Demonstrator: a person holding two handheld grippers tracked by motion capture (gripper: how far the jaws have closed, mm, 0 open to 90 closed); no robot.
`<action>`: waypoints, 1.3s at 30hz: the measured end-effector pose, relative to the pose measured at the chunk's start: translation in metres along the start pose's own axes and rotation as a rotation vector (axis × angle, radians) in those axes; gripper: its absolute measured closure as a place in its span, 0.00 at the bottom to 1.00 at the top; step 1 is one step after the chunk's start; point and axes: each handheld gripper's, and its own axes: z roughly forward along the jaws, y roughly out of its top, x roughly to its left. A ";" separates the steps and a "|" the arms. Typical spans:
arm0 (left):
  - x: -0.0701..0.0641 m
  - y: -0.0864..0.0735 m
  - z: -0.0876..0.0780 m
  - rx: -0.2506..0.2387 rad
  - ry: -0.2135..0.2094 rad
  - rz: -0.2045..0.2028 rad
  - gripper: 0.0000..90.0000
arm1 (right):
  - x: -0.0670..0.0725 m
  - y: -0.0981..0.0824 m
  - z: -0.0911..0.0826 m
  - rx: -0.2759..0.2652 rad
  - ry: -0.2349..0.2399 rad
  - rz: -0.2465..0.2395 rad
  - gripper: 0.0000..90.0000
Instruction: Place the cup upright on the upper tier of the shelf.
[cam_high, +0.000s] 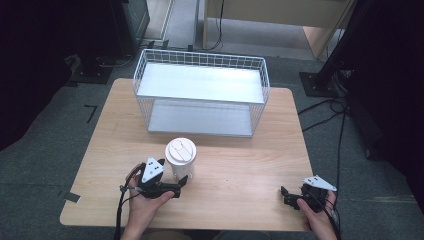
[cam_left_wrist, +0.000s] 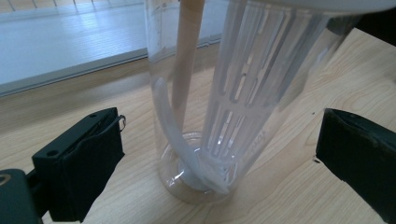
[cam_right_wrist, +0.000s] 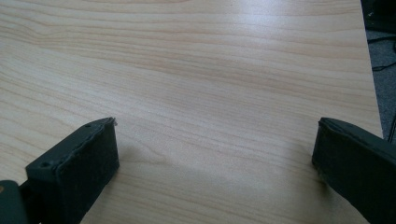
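We see the left gripper (cam_high: 179, 187) with its two black jaws spread wide, one on each side of a clear plastic pitcher (cam_high: 180, 159), neither jaw touching it in the left gripper view. That pitcher (cam_left_wrist: 219, 107) stands upright on the table (cam_high: 240, 165), near the front edge and left of the middle; it has a white lid (cam_high: 180, 150), and through its clear wall we make out a white slotted insert (cam_left_wrist: 247, 93) running down to the base, with a curved white strip beside it. A pale beige band also shows along the wall, though we cannot tell what it is. The left hand (cam_high: 145, 202) holds this gripper from below, with the grey three-cornered plate (cam_high: 151, 169) on top and a cable trailing off the front edge. Over by the front right corner, the right gripper (cam_high: 286, 196) is held by the right hand (cam_high: 317, 215), low over the wood and well apart from the pitcher. In the right gripper view its jaws are likewise wide apart, with nothing but bare wood grain (cam_right_wrist: 210, 93) between them. Toward the back edge of the table stands a white wire basket shelf (cam_high: 200, 95) with two flat white levels, both bare, just behind the pitcher. Beyond the table lies grey carpet (cam_high: 60, 120) with black stands and cables on it.
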 end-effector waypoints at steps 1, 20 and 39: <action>0.000 0.001 0.001 -0.001 0.002 0.001 0.01 | 0.000 0.000 0.000 0.000 0.000 0.000 0.00; -0.010 0.009 0.009 -0.223 -0.015 0.001 0.01 | 0.000 0.000 0.000 -0.001 0.007 -0.004 0.00; -0.019 0.009 0.024 -0.362 0.101 -0.010 0.15 | 0.000 0.000 0.000 -0.002 0.011 -0.007 0.00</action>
